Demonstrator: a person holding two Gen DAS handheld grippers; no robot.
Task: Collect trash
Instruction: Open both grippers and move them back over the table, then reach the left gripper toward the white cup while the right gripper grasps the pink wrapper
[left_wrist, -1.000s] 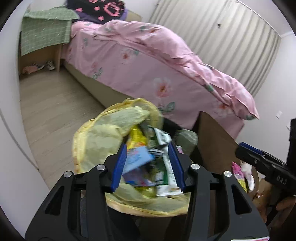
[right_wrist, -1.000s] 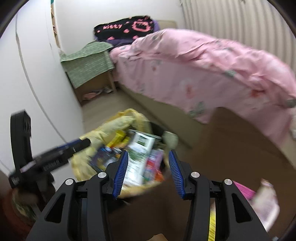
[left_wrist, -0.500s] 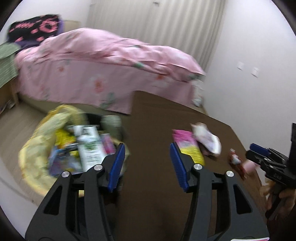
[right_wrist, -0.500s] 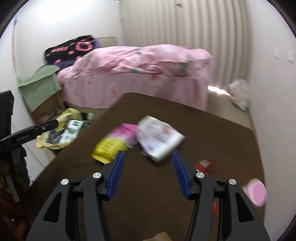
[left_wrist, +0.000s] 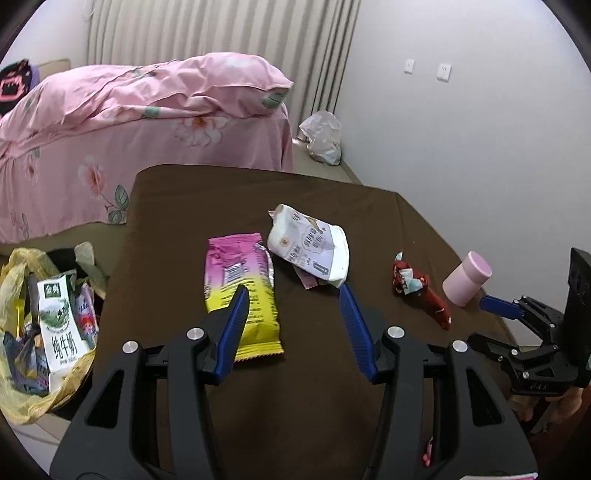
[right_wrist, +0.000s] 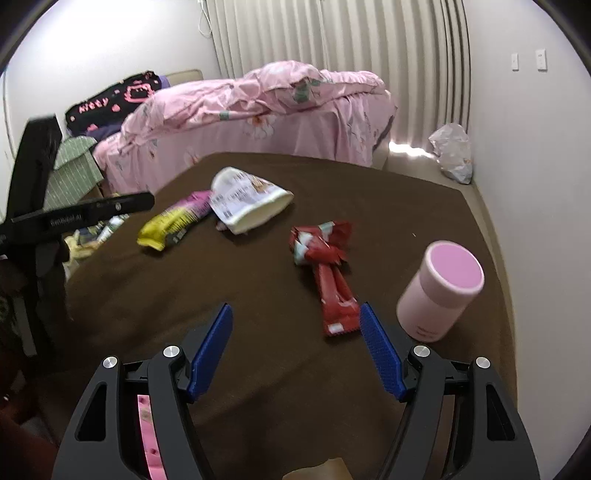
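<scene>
The left gripper (left_wrist: 293, 314) is held over a brown table (left_wrist: 332, 406) with its jaws partly spread and nothing pinched between them; the jaws have just been opening a little. A pink-and-yellow wrapper (left_wrist: 242, 291) is seen lying flat just ahead of the left blue pad (left_wrist: 232, 332), its near end hidden partly behind that pad. A white pouch (left_wrist: 310, 245) is found ahead of the right pad, overlapping a small pink scrap, and it lies close beside the wrapper's far end. To the right of the left gripper a red wrapper (left_wrist: 421, 291) is stretched on the table, and a pink cup (left_wrist: 467, 278) is placed just beyond it. Off the table's left edge, a bin lined with a yellow bag (left_wrist: 22, 280) is seen, filled with cartons and packets. The right gripper (right_wrist: 295, 349) is held low over the same table with its jaws spread wide and empty; they have just been opening. The red wrapper (right_wrist: 328, 273) is found just ahead of its right pad (right_wrist: 380, 354), the near end almost level with the pad's tip, though contact cannot be told. The pink cup (right_wrist: 439, 291) is seen standing tilted in the view, to the right of that pad. The white pouch (right_wrist: 247, 199) and the pink-and-yellow wrapper (right_wrist: 173, 221) are seen farther ahead and to the left. A pink bed (right_wrist: 258, 110) is seen beyond the table.
</scene>
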